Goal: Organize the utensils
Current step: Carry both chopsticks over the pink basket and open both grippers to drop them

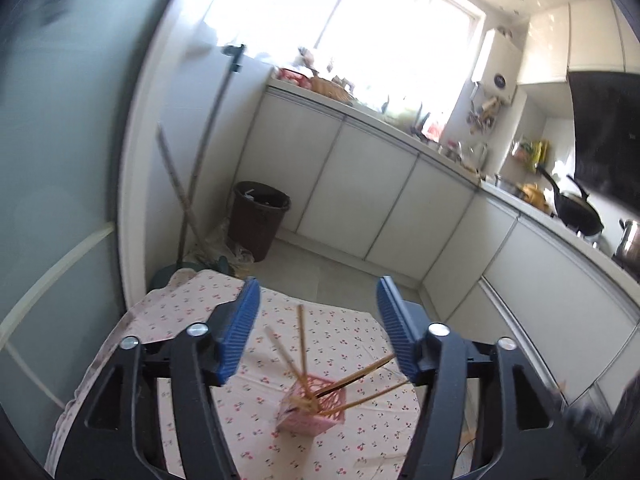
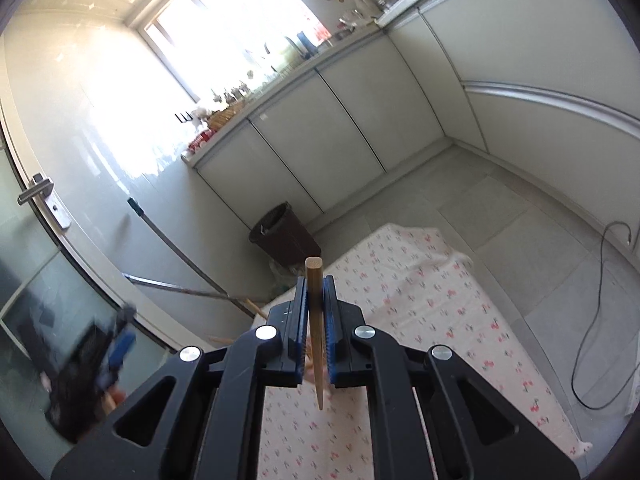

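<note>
Chopstick (image 2: 314, 316), light, stiff and slick, sits pinched mid-shaft in my right hand-held gripper (image 2: 316, 312), while my left hand-held gripper (image 1: 318, 320) hangs spread above the pink holder (image 1: 312, 408).

Two hand-held grippers above the table: one spread, one clamped.

The left gripper (image 1: 316, 320) is held with its two blue-padded fingers (image 1: 240, 330) spread wide apart, nothing between them, the black linkage arms angling outward toward the lens. The right gripper (image 2: 316, 312) has its blue pads (image 2: 329, 328) drawn close together, pinching a single wooden chopstick (image 2: 315, 332) that stands nearly upright between them, blunt end above the fingertips and tapered end below. In the right wrist view the left gripper appears blurred at lower left.
</note>
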Action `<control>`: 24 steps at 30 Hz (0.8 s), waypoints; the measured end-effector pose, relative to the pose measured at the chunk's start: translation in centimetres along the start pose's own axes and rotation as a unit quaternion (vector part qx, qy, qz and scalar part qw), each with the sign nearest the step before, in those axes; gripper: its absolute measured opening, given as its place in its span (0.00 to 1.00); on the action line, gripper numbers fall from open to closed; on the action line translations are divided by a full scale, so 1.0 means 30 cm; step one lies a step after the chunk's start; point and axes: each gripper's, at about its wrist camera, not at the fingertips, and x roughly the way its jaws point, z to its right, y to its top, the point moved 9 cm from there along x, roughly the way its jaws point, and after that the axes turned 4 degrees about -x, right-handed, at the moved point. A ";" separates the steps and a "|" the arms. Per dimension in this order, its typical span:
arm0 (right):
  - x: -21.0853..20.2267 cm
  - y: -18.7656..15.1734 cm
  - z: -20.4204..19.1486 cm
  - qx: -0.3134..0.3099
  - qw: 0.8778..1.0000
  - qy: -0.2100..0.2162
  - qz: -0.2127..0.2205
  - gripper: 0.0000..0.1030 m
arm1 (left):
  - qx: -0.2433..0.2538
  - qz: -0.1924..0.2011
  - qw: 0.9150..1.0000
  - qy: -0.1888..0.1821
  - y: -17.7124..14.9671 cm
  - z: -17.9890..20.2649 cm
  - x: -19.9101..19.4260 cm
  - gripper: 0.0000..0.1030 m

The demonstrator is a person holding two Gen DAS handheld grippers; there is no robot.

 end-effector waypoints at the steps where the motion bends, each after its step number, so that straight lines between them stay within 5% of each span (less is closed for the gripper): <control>1: 0.020 0.029 -0.030 -0.003 1.000 0.002 0.008 0.07 | -0.008 0.001 1.000 0.004 -0.007 -0.027 -0.008 0.62; 11: 0.296 0.079 -0.145 -0.032 0.999 -0.033 0.018 0.08 | -0.031 -0.038 0.998 0.036 -0.045 -0.191 0.065 0.62; 13: 0.350 0.054 -0.140 -0.031 0.999 -0.036 0.015 0.12 | -0.027 -0.041 0.998 0.041 -0.051 -0.204 0.077 0.62; 14: 0.369 0.041 -0.130 -0.027 0.999 -0.041 0.014 0.23 | -0.025 -0.046 0.998 0.042 -0.057 -0.208 0.084 0.62; 16: 0.381 0.018 -0.114 -0.022 0.999 -0.044 0.008 0.33 | -0.025 -0.054 0.997 0.038 -0.065 -0.208 0.084 0.62; 24: 0.237 -0.034 -0.116 -0.068 0.995 -0.077 0.015 0.37 | 0.037 -0.024 0.999 0.032 -0.077 -0.100 -0.006 0.69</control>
